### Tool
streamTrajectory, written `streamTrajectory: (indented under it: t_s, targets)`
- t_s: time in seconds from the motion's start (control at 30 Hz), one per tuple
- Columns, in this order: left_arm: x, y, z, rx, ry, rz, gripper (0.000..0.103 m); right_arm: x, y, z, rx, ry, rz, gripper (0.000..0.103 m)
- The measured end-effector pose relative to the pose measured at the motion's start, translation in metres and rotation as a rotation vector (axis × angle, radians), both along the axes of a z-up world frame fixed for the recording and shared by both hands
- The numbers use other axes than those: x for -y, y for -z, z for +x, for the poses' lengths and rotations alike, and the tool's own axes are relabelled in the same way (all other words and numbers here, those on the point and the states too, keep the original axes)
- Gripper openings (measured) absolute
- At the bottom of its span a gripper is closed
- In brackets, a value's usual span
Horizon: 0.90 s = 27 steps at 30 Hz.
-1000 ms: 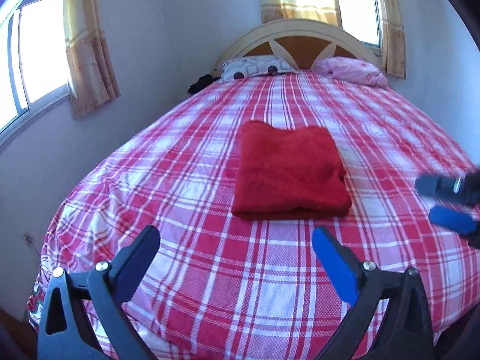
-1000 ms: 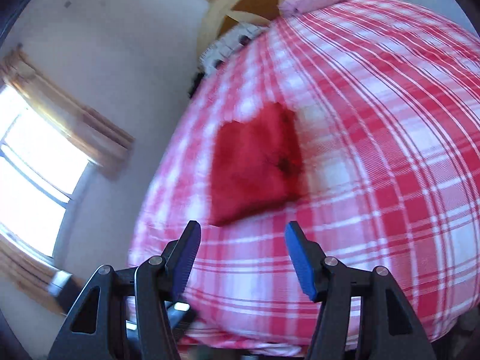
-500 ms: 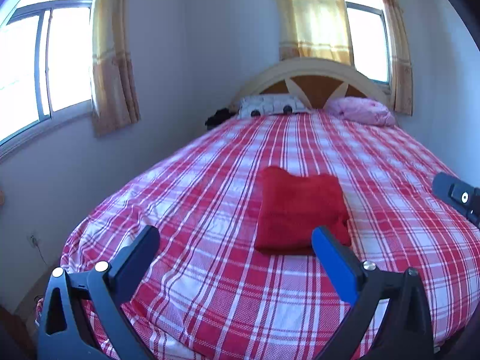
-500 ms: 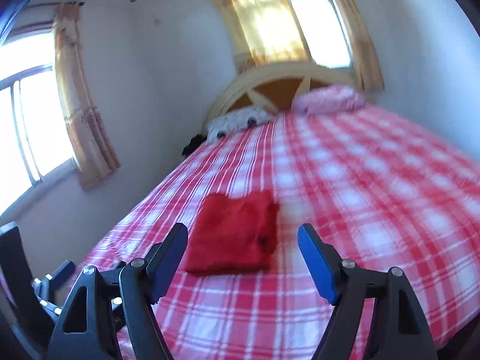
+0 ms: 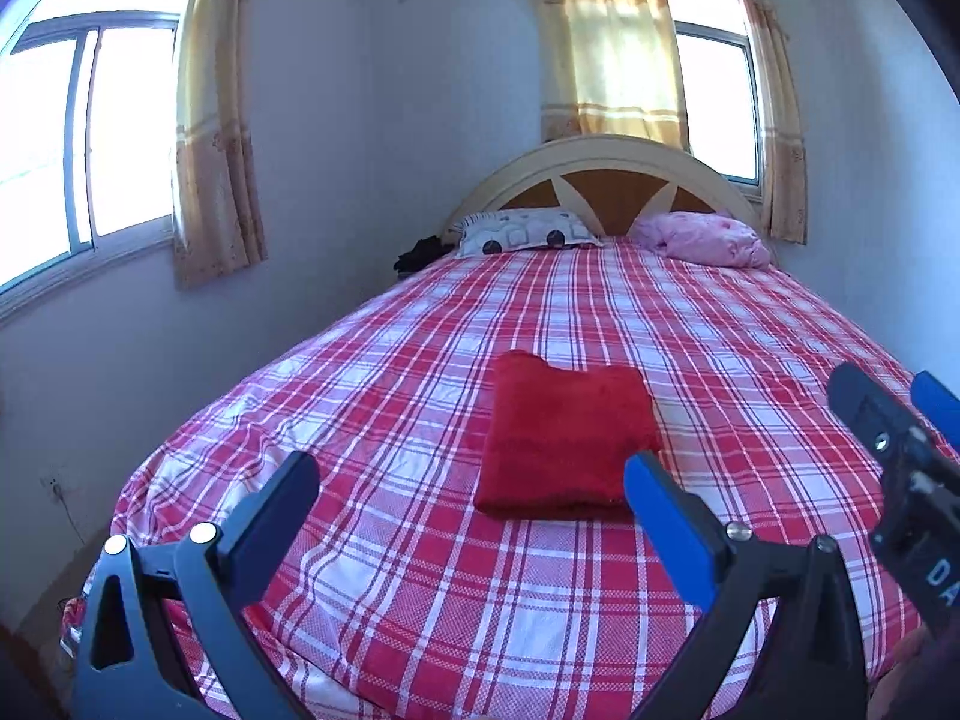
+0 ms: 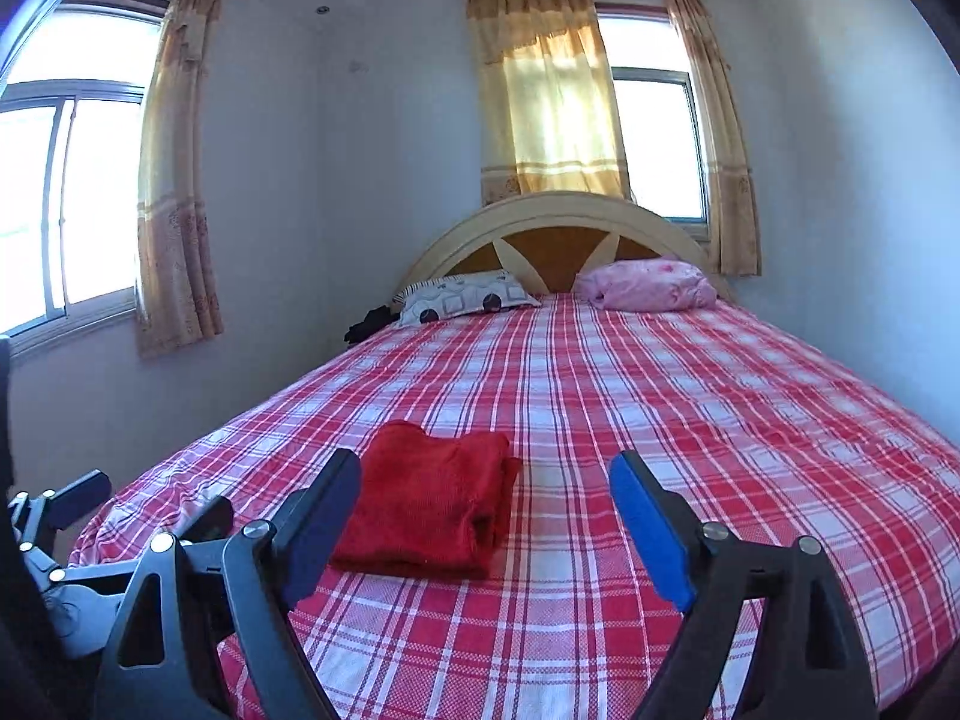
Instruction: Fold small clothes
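The big bed (image 5: 750, 360) has a red checked sheet. A red sweater (image 5: 564, 438) lies folded near its near end. It looks soft, light and floppy, so grab it by a thick folded edge. The left tool (image 5: 471, 498) is open and empty. The right tool (image 6: 486, 498) is opening, holding nothing.

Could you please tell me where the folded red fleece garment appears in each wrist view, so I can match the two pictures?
Left wrist view: the folded red fleece garment lies just below centre, above the blue right finger.
Right wrist view: it lies lower left of centre, beside the dark left finger.
Shared landmark: the arched cream wooden headboard.
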<state>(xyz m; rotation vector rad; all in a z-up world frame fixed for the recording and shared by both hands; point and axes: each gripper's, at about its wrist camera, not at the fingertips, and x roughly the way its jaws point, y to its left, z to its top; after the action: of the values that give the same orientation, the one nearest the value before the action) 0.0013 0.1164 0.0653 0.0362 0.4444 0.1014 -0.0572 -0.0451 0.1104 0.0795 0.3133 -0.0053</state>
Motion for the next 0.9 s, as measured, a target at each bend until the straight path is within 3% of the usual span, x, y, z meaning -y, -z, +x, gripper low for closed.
streamTrajectory:
  t_s: [0.53, 0.9]
  targets:
    - [0.009, 0.003, -0.001, 0.011, -0.007, 0.029, 0.103, 0.006, 0.008, 0.0, -0.019, 0.004, 0.022, 0.085]
    - [0.015, 0.013, 0.005, -0.044, 0.022, 0.021, 0.103, 0.01, 0.013, 0.002, -0.043, 0.017, 0.03, 0.085]
